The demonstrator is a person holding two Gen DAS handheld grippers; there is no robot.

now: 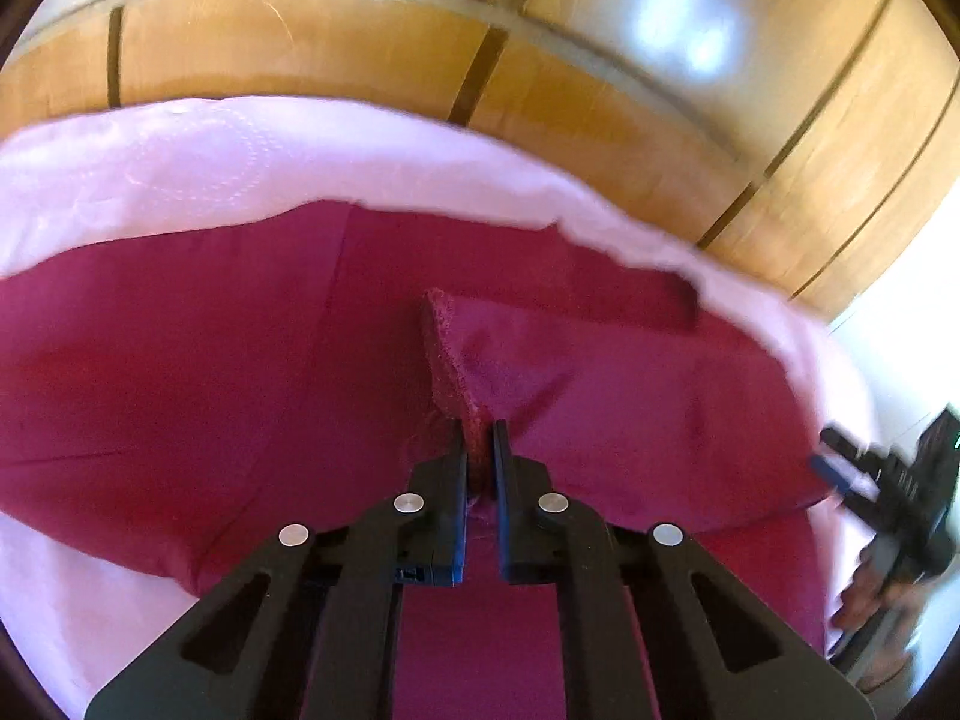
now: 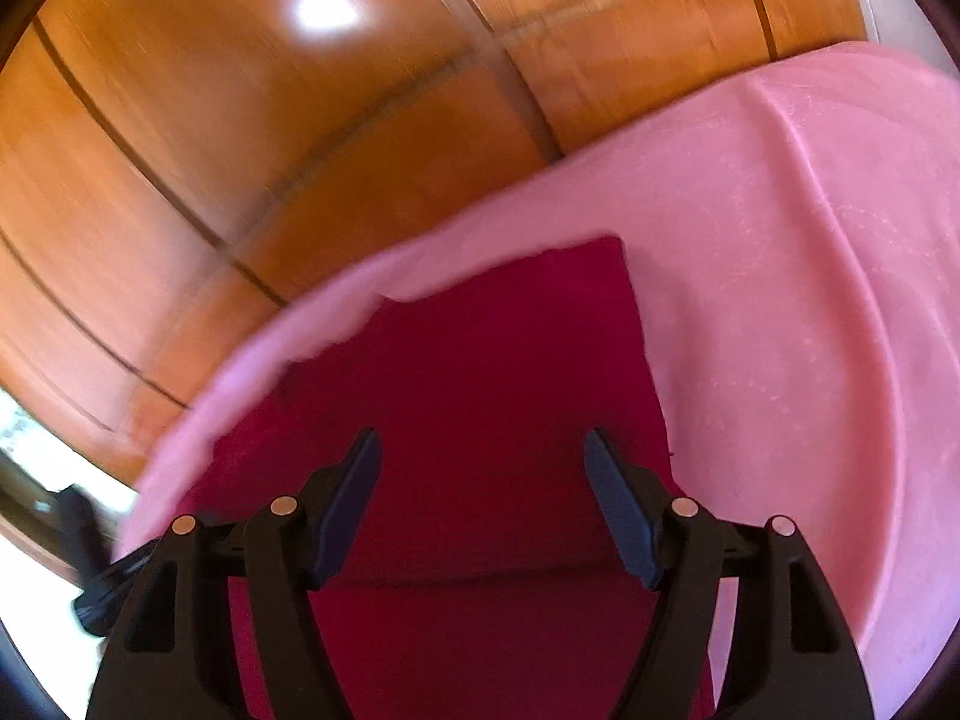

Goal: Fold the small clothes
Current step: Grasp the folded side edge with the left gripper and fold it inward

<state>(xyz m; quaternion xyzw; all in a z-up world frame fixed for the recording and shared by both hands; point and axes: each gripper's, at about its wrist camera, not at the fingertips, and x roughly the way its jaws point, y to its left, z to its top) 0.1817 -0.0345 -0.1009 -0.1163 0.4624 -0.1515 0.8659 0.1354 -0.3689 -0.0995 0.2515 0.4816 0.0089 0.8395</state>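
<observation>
A dark magenta garment (image 1: 210, 372) lies spread on a pale pink sheet (image 1: 180, 150). My left gripper (image 1: 480, 438) is shut on a raised hemmed edge of the garment (image 1: 447, 360), which stands up in a fold between the jaws. In the right wrist view the garment (image 2: 480, 360) lies flat on the pink sheet (image 2: 780, 270), and my right gripper (image 2: 483, 450) is open and empty just above it. The right gripper also shows, blurred, at the right edge of the left wrist view (image 1: 888, 480).
Wooden panelled cabinet doors (image 1: 360, 42) stand behind the sheet's far edge and also show in the right wrist view (image 2: 240, 150). The sheet's edge (image 2: 300, 324) runs diagonally. A bright white area (image 1: 900, 360) lies at the right.
</observation>
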